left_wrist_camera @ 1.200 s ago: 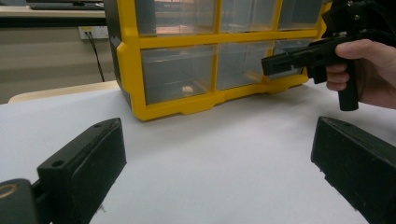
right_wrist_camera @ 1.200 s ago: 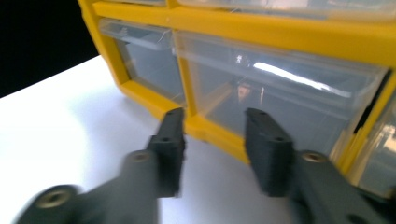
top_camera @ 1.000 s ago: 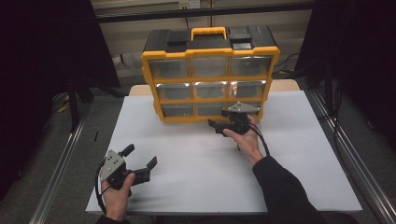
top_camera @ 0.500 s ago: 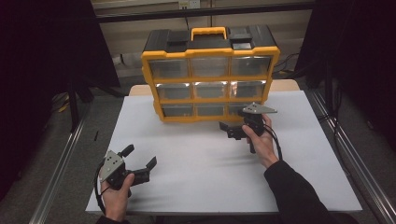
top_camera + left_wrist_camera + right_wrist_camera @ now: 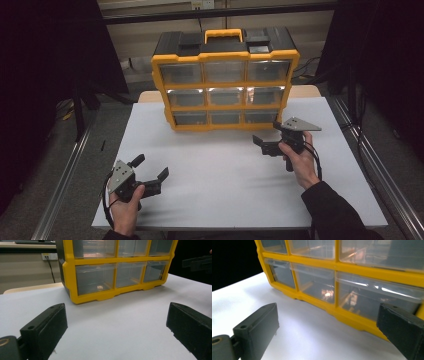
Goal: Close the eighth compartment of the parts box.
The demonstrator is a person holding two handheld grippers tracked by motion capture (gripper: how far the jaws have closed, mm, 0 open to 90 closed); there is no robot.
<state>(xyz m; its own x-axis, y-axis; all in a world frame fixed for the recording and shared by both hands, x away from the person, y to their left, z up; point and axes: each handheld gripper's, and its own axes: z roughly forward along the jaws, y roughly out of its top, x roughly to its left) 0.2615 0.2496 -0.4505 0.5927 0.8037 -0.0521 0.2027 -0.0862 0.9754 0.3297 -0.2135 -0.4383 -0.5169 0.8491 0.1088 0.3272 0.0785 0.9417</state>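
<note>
A yellow and black drawer organizer (image 5: 225, 80) with clear drawers stands at the back of the white table (image 5: 220, 200). My left gripper (image 5: 151, 167) rests near the front left corner, held in a hand, open and empty, facing the organizer (image 5: 115, 272). A small pale item (image 5: 100, 287) lies in the bottom drawer nearest that view's left. My right gripper (image 5: 266, 132) hovers by the organizer's lower right corner, angled left along its bottom drawers (image 5: 342, 290). Its jaws have just been opening and stand wide with nothing between them. All drawers appear closed.
Metal rails (image 5: 65, 175) run along both sides of the table. Dark curtains flank the scene. The other hand's gripper (image 5: 197, 262) shows at the upper right of the left gripper view. Bare table surface lies between the two hands.
My right gripper has drawn away from the bottom right drawer toward the right and slightly up. Its jaws look wider apart. The left gripper has stayed put.
</note>
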